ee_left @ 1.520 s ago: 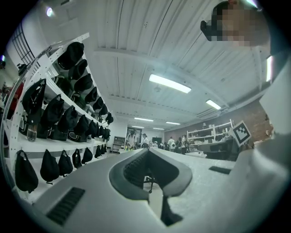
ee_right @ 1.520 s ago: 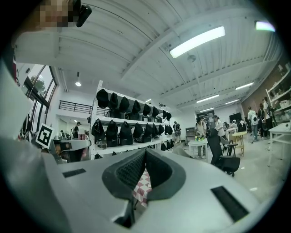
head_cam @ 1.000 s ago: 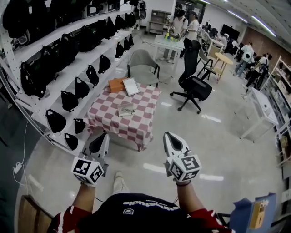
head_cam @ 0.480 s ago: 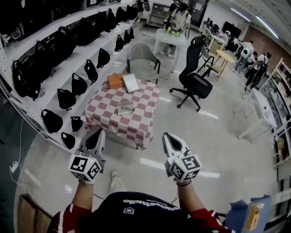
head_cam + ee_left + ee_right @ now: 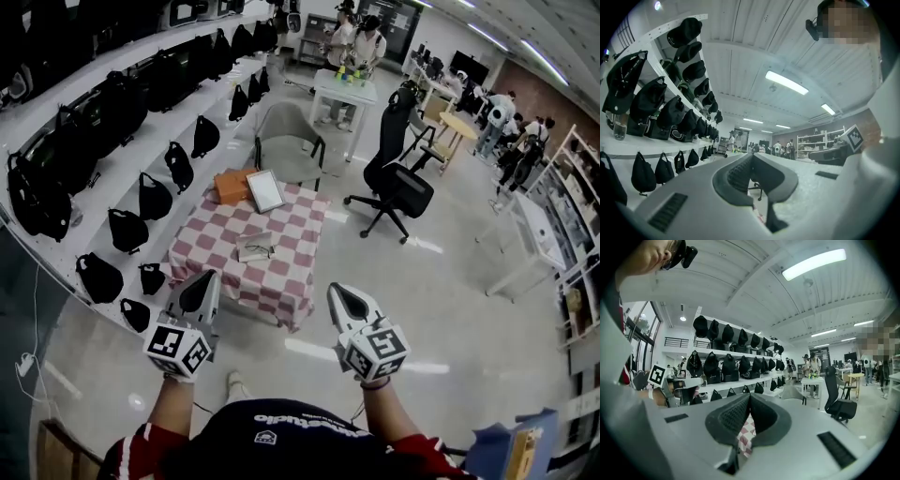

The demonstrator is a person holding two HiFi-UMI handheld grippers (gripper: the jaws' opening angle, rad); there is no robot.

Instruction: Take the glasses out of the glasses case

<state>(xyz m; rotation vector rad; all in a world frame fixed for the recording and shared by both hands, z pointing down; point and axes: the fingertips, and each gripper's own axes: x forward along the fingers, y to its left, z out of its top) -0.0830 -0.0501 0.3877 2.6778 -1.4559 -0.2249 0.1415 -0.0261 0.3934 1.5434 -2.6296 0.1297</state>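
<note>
Tablecloth (image 5: 286, 272) looks like soft matt fabric, floor's (image 5: 450, 300) smooth and shiny, right gripper (image 5: 749, 397) is matt grey plastic with rough black pads (image 5: 731, 416).

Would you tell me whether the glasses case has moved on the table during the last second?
No. The glasses case still lies in the middle of the table, just as far in front of the orange box.

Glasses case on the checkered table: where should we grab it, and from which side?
Probably from above, pinching across its short width. The glasses case lies flat and low near the middle of the checkered table with bare cloth round it, so its two long sides look like the only opposed faces to grip. It is too small here to tell the lid's state.
</note>
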